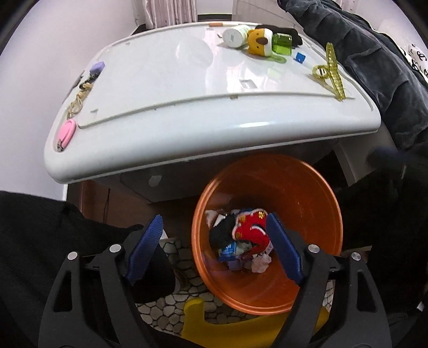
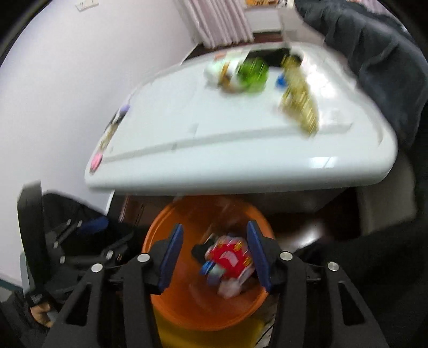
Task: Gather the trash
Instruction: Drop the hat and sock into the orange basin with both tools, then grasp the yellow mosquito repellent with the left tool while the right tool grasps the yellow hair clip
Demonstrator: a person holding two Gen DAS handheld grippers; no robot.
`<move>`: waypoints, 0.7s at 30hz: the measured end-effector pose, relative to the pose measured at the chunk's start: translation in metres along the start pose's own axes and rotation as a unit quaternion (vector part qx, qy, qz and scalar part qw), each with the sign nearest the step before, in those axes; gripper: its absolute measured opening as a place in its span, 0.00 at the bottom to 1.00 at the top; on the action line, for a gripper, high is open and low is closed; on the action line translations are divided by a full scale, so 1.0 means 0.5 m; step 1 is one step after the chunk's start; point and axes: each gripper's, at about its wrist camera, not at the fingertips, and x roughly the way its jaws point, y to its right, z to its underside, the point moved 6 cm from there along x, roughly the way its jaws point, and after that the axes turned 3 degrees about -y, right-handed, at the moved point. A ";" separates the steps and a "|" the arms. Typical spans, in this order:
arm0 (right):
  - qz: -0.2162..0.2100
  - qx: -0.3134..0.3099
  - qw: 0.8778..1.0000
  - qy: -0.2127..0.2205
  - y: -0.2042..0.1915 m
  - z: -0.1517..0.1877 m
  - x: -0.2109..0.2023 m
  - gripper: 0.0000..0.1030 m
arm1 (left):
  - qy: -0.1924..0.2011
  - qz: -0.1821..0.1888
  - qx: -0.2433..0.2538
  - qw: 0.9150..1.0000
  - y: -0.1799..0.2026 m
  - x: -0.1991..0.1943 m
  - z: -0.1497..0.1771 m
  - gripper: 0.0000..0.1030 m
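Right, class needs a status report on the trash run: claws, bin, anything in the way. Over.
Both claws open, empty: left claw, right claw. Orange bin below, trash pile inside. Nothing blocking the bin mouth.

Glossy white table [image 1: 165, 112] with raised rim and rounded corners, plain pale wall [image 1: 40, 67] at left, pink pleated curtain [image 1: 171, 12] behind, dark garment [image 1: 374, 67] draped at right, pebble-patterned floor mat [image 1: 182, 270] below, yellow stool [image 1: 203, 324] on mat.
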 end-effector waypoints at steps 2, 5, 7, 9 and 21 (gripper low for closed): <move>0.040 0.000 0.999 0.030 0.035 -0.063 -0.017 0.62 | 0.009 -0.002 -0.002 1.000 -0.005 -0.008 -0.012 0.75; 0.089 -0.001 0.995 0.048 0.093 -0.154 -0.010 0.67 | 0.024 -0.004 -0.008 1.000 -0.012 -0.013 -0.030 0.75; 0.103 -0.002 0.994 0.039 0.122 -0.199 0.013 0.70 | 0.026 -0.003 -0.011 1.000 -0.012 -0.010 -0.039 0.76; 0.120 -0.009 0.992 0.023 0.143 -0.246 0.051 0.70 | 0.023 -0.003 -0.007 1.000 -0.009 -0.001 -0.043 0.76; 0.149 -0.037 0.988 -0.017 0.184 -0.300 0.147 0.29 | 0.048 0.039 -0.006 0.998 0.026 0.016 -0.150 0.76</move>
